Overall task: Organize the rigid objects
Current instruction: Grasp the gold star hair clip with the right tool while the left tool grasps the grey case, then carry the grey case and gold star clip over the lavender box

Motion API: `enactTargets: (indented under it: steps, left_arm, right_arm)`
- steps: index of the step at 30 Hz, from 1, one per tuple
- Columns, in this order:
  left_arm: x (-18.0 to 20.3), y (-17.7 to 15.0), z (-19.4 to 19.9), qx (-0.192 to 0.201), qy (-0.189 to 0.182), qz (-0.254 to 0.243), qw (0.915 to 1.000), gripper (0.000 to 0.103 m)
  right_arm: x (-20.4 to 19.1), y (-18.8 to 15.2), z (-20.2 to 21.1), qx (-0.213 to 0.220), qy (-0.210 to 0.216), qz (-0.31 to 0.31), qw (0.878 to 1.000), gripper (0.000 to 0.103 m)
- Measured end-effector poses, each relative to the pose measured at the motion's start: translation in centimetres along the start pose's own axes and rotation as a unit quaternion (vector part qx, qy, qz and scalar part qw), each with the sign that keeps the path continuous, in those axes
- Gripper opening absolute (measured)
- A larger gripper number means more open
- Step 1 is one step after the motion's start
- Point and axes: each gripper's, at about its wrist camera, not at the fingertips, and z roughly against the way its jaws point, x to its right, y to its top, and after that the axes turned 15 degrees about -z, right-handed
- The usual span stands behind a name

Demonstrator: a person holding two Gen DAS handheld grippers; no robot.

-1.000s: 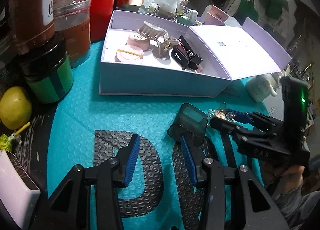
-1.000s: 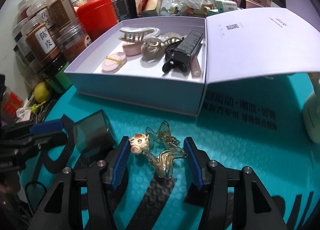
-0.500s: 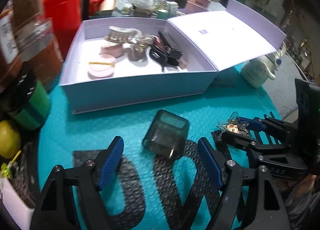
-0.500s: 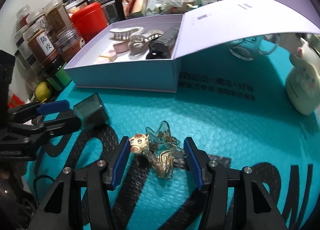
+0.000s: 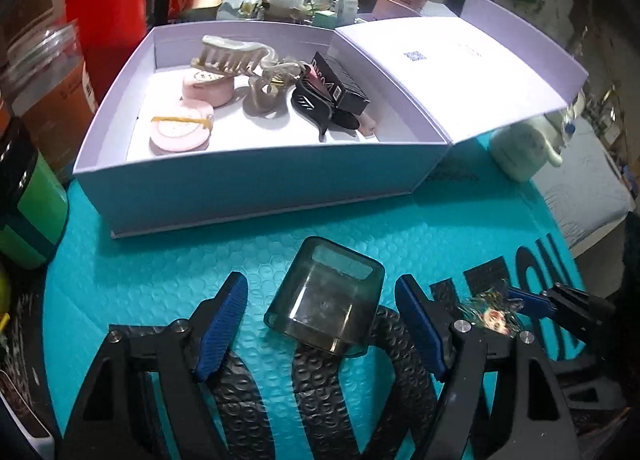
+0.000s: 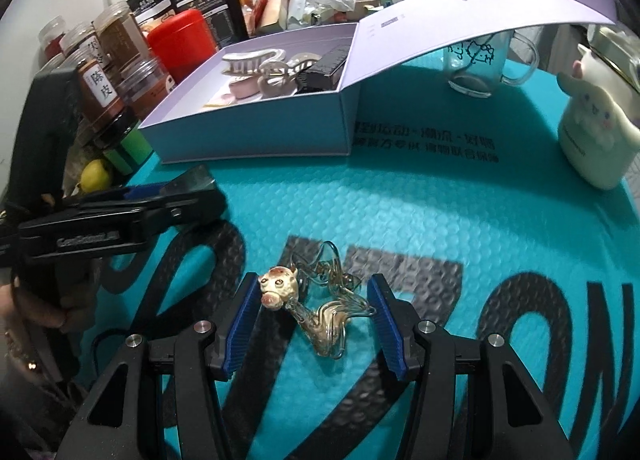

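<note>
A smoky grey plastic case [image 5: 326,306] lies on the teal mat between the open fingers of my left gripper [image 5: 322,324], not touching either pad. A clear glass figurine with a ceramic animal head [image 6: 316,304] lies on the mat between the fingers of my right gripper [image 6: 312,324], which is open around it. The open lavender box [image 5: 256,176] sits beyond, holding hair claws, pink round tins and a black carton. The left gripper also shows in the right wrist view [image 6: 188,196].
Spice jars [image 6: 102,80], a red canister [image 5: 106,16] and a green-banded jar [image 5: 28,216] crowd the left edge. A white cartoon dog container [image 6: 592,132] and a glass mug [image 6: 484,60] stand at the right. The box's lid [image 6: 480,8] overhangs the mat.
My left gripper has opened wider and moved so the grey case sits between its fingers. The right gripper drew back from the box, still around the figurine.
</note>
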Motion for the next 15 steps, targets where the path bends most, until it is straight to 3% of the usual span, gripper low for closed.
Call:
enactTargets:
  steps: [2, 5, 6, 15]
  left_arm:
    - [0.3, -0.1, 0.0, 0.000, 0.008, -0.009, 0.9999, 0.075]
    - [0.4, -0.3, 0.1, 0.003, 0.016, -0.012, 0.9998, 0.051]
    - [0.3, -0.4, 0.2, 0.002, 0.016, -0.010, 0.9998, 0.048]
    - [1.2, -1.3, 1.6, 0.009, 0.017, -0.019, 0.9996, 0.045]
  right_arm:
    - [0.0, -0.3, 0.2, 0.002, 0.002, -0.004, 1.000, 0.054]
    - [0.2, -0.5, 0.5, 0.001, 0.004, -0.009, 1.000, 0.054]
    - [0.3, -0.6, 0.6, 0.002, 0.004, -0.011, 1.000, 0.054]
    - [0.0, -1.5, 1.6, 0.009, 0.010, -0.008, 1.000, 0.054]
